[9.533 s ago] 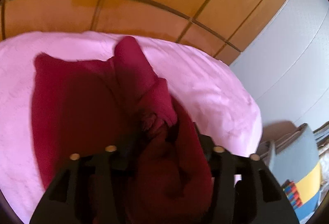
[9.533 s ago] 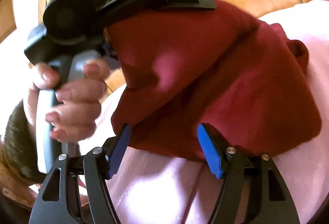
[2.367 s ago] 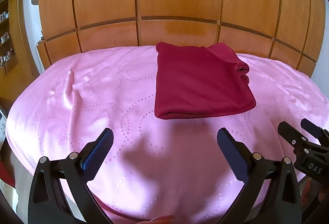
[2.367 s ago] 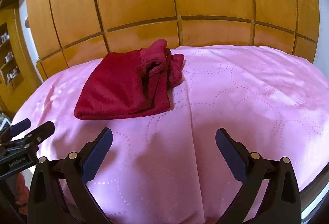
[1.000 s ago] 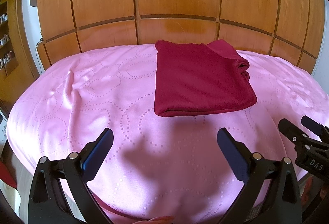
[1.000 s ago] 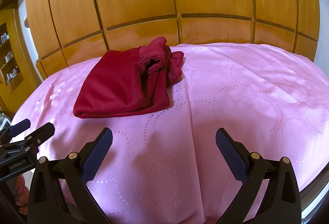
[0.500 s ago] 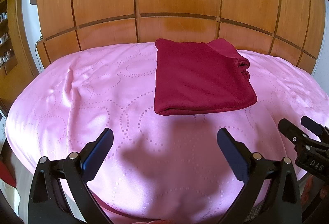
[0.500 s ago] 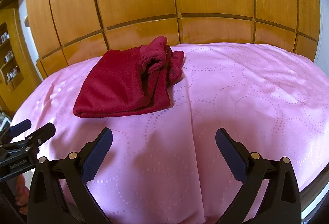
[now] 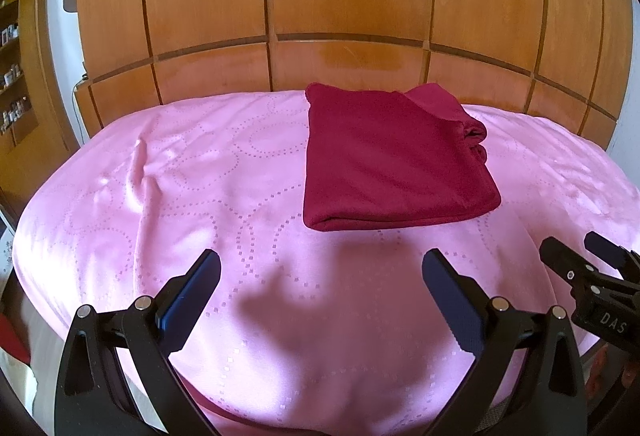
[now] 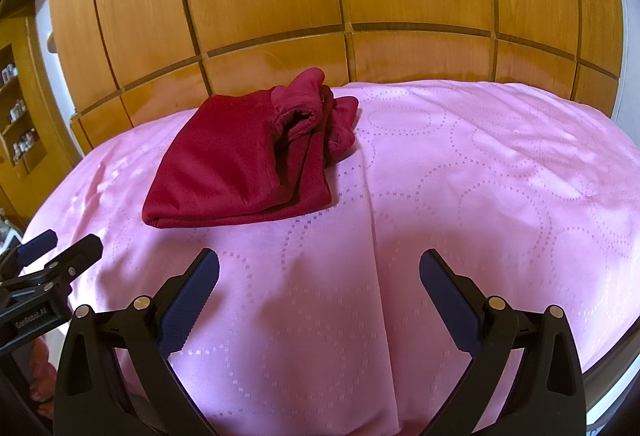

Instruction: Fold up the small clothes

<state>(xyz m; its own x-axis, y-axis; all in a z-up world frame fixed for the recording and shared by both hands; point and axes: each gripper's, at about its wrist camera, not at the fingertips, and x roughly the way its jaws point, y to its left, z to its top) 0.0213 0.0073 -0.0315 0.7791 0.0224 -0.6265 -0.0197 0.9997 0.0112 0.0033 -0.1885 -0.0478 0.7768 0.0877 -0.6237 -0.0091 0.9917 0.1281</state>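
A dark red garment [image 9: 392, 159] lies folded into a neat rectangle on the pink bedspread [image 9: 168, 195], near the wooden headboard. The right wrist view shows the same garment [image 10: 240, 163] from its open side, with bunched cuffs at its far end. My left gripper [image 9: 320, 288] is open and held back above the bed's near part, well short of the garment. My right gripper [image 10: 320, 288] is open too, empty, to the right of the garment. Each gripper shows at the edge of the other's view: the right gripper [image 9: 588, 268] and the left gripper [image 10: 56, 252].
A wooden panelled headboard [image 9: 348, 3] rises behind the bed. Shelves with small bottles [image 10: 16, 115] stand at the far left. The bedspread [image 10: 500, 175] lies mostly flat, with a few creases at the left.
Nothing has visibly moved over the last second; both grippers stay open and the folded garment lies as before. Much earlier the garment was held up, unfolded.
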